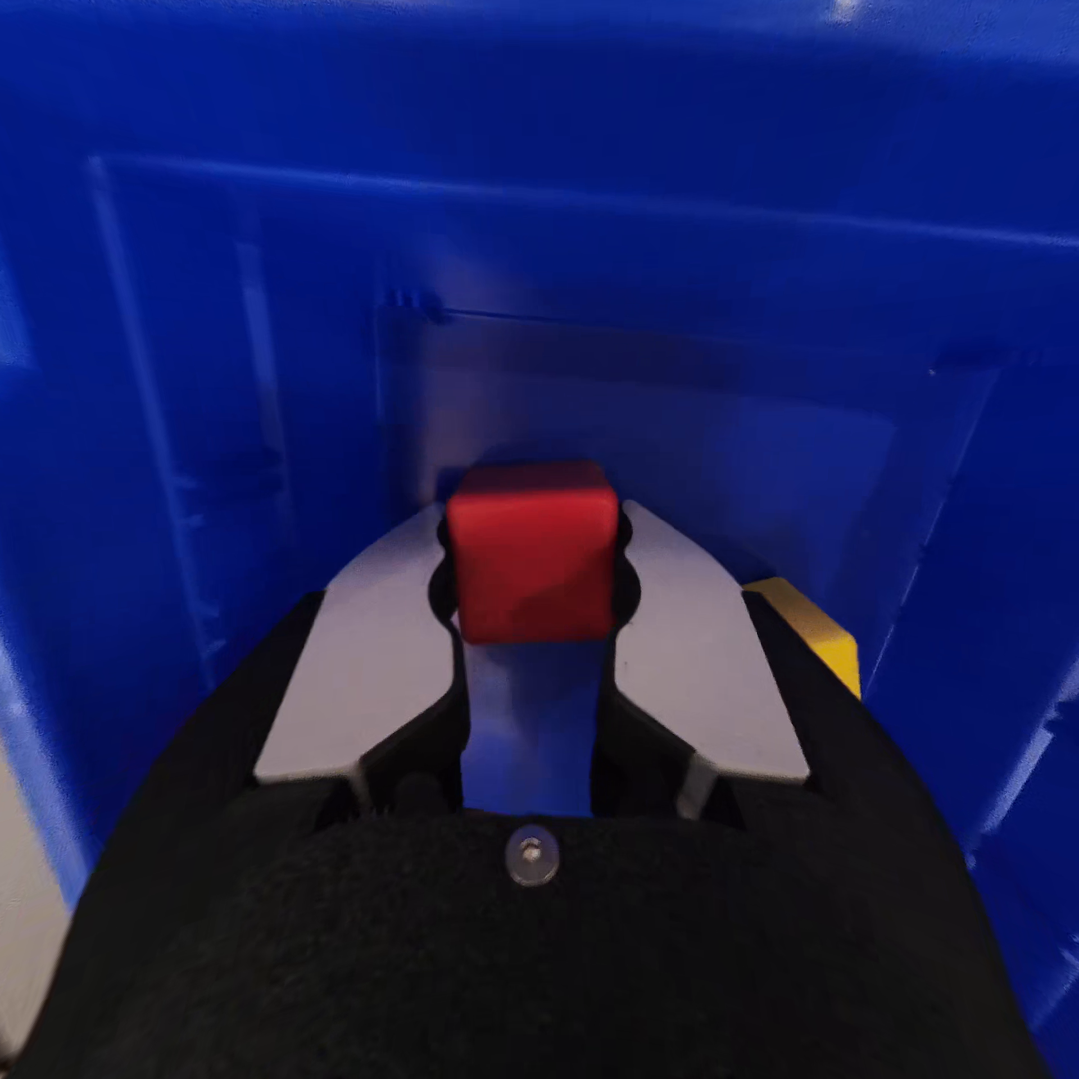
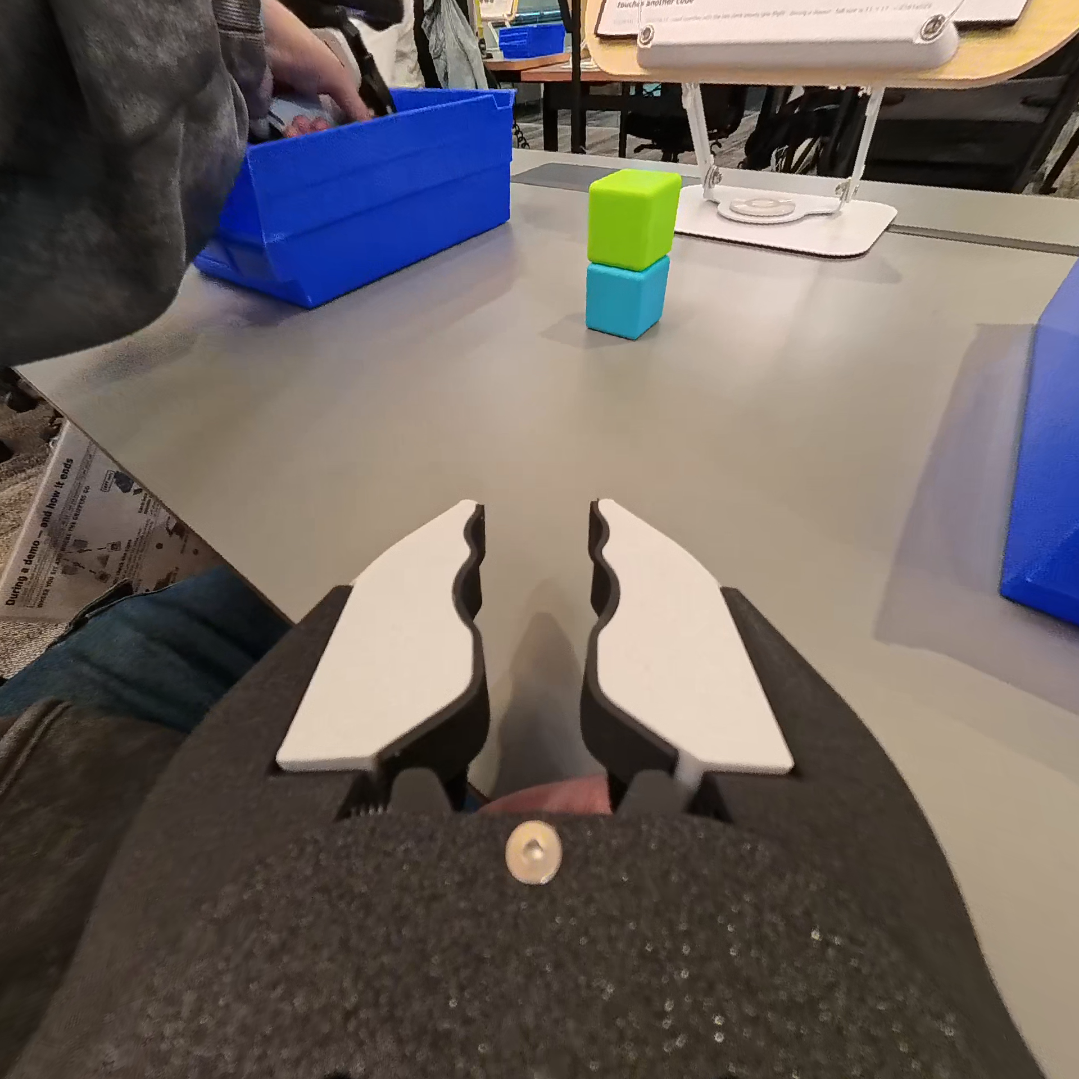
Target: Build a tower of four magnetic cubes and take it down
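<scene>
A red cube (image 1: 531, 554) was held clamped by the left gripper (image 1: 532, 560) inside the blue bin (image 1: 525, 233), while the two-cube stack (image 2: 630, 257) was left far ahead of the parted, empty right gripper (image 2: 537, 560).

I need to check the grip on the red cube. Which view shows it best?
The left wrist view: the red cube fills the centre, clamped between the left gripper fingers inside the blue bin. The right wrist view shows the bin only from outside, not the cube.

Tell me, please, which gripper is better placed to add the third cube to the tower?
The left gripper: it is shut on the red cube inside the blue bin. The right gripper is open and empty, short of the green-on-cyan stack.
</scene>
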A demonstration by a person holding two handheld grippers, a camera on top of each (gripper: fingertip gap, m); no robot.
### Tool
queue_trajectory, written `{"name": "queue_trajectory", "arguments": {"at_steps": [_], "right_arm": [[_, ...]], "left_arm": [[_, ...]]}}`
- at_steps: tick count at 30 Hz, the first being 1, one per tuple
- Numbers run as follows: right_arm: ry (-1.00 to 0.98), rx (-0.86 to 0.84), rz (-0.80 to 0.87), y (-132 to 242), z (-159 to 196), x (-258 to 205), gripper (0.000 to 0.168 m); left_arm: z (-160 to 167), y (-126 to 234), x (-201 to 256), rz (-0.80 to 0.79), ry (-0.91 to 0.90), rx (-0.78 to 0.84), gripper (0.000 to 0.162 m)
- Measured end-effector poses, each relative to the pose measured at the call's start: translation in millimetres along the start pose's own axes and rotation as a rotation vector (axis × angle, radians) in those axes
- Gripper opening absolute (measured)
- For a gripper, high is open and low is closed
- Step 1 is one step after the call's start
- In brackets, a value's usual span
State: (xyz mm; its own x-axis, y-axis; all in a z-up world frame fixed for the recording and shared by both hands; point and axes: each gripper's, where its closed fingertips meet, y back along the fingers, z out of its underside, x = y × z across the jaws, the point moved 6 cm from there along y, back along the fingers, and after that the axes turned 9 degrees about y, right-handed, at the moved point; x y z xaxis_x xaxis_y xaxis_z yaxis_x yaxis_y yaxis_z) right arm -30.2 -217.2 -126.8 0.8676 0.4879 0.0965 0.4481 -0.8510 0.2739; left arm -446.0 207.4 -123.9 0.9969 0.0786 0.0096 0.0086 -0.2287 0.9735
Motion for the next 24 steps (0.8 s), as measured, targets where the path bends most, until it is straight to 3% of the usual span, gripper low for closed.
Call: {"name": "queue_trajectory", "arguments": {"at_steps": [6, 9, 12, 15, 18, 24], "right_arm": [[0.000, -0.007, 0.003, -1.0, 0.6, -0.2, 0.033], [0.002, -0.005, 0.004, -0.5, 0.7, -0.6, 0.033], [0.006, -0.005, 0.006, -0.3, 0.5, -1.1, 0.033], [0.009, -0.003, 0.006, -0.3, -0.1, -2.2, 0.032], [0.019, -0.006, 0.006, -1.0, -0.3, -3.5, 0.032], [0.029, -0.007, 0.015, 0.1, -0.1, -3.0, 0.032]], "left_arm": [[-8.2, 13.7, 9.9, 0.047, -0.119, 0.031, 0.049], [-23.2, 62.8, 31.0, 0.134, -0.216, 0.156, 0.049], [-22.0, 127.0, 74.5, 0.287, -0.459, 0.295, 0.049], [5.2, 176.9, 131.0, 0.418, -0.803, 0.354, 0.049], [47.7, 200.8, 188.6, 0.506, -1.146, 0.337, 0.049], [112.2, 179.2, 276.1, 0.490, -1.511, 0.108, 0.049]]}}
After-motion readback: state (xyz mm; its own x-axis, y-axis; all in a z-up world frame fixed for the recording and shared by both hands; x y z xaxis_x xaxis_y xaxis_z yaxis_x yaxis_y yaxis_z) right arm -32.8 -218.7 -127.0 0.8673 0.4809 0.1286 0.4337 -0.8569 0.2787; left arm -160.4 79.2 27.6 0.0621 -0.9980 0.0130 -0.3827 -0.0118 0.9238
